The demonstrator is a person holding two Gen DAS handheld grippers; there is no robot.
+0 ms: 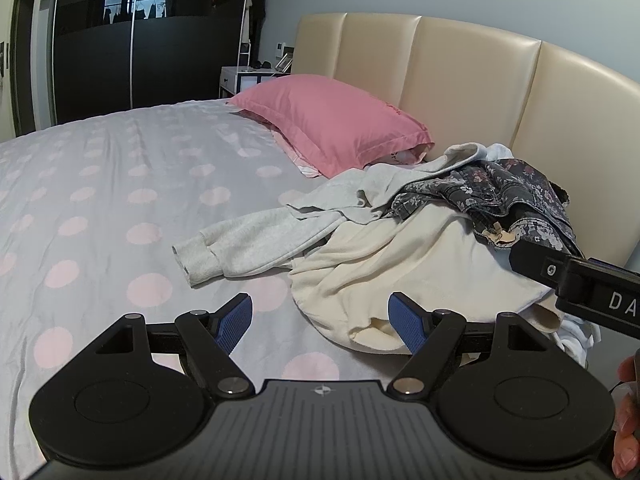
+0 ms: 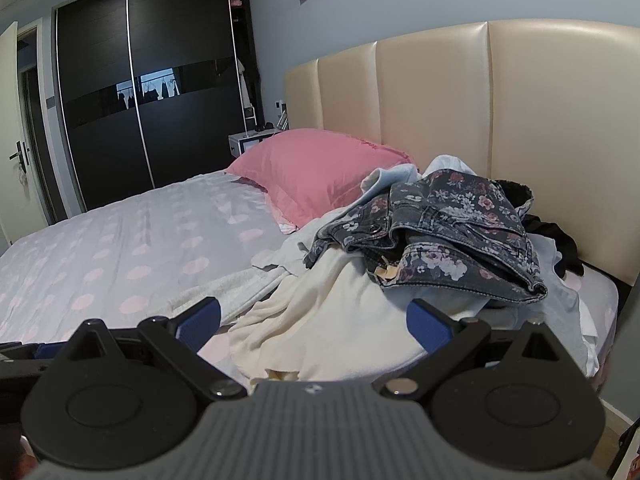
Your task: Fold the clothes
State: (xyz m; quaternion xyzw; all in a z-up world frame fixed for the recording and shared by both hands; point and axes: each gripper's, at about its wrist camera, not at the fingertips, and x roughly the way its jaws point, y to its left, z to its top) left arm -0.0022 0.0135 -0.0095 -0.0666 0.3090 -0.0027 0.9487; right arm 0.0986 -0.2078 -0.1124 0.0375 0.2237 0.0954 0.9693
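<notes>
A heap of clothes lies on the bed by the headboard. On top sits a dark floral denim garment [image 1: 516,196] [image 2: 444,232]. Under it spreads a cream garment [image 1: 404,276] [image 2: 340,312], and a light grey sweatshirt [image 1: 256,236] [image 2: 236,288] trails its sleeve to the left. A black piece of clothing [image 2: 560,244] peeks out at the far right. My left gripper [image 1: 322,324] hovers open over the cream garment's near edge, nothing between its blue pads. My right gripper [image 2: 314,324] is open too, low over the cream garment. The right gripper's black body [image 1: 580,284] shows in the left wrist view.
The bed has a grey cover with pink dots [image 1: 120,200] [image 2: 120,248], flat to the left of the heap. A pink pillow [image 1: 336,124] [image 2: 316,168] leans near the cream padded headboard [image 1: 460,80] [image 2: 500,100]. A dark sliding wardrobe [image 2: 140,100] and a white nightstand [image 1: 248,78] stand beyond. A hand [image 1: 628,420] shows at the right edge.
</notes>
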